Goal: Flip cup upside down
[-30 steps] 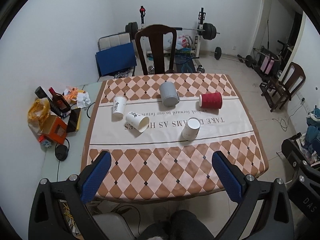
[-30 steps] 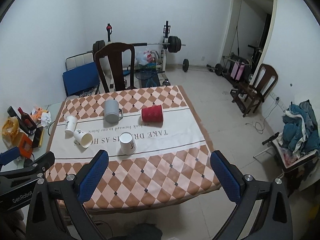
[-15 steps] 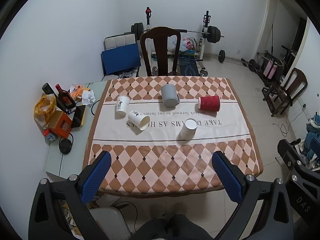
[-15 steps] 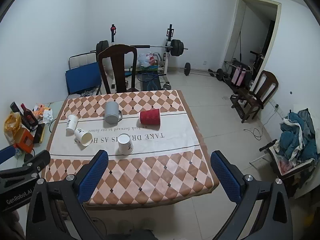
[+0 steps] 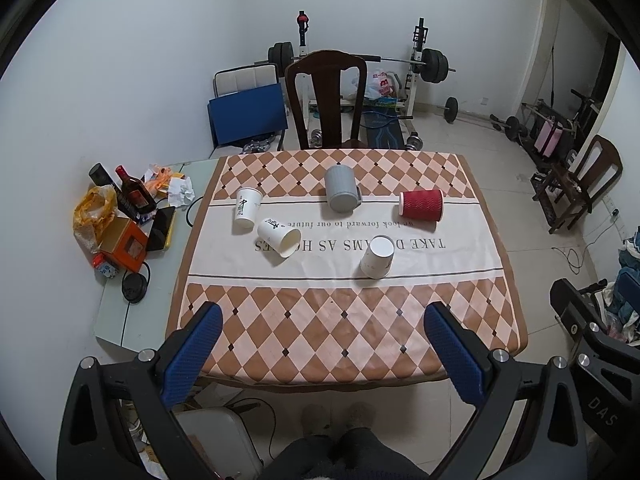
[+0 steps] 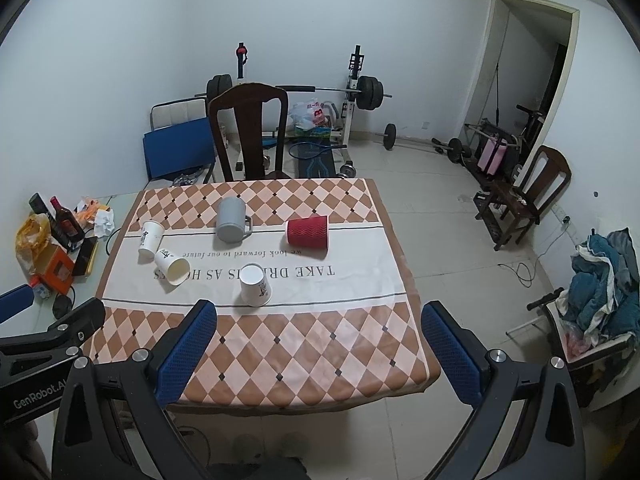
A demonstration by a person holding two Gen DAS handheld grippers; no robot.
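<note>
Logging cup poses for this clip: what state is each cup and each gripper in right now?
far-left white cup: standing, mouth up
second white cup: on its side
grey mug: upside down
red cup: on its side
near white cup: upside down
left gripper: open, empty
right gripper: open, empty

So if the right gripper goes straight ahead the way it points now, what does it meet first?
Probably the checkered tablecloth: the right gripper, jaws open and empty, hangs back from the table's near edge and looks down on it. The nearest cup in line is the white upside-down paper cup, slightly left of centre. Depth is unclear.
</note>
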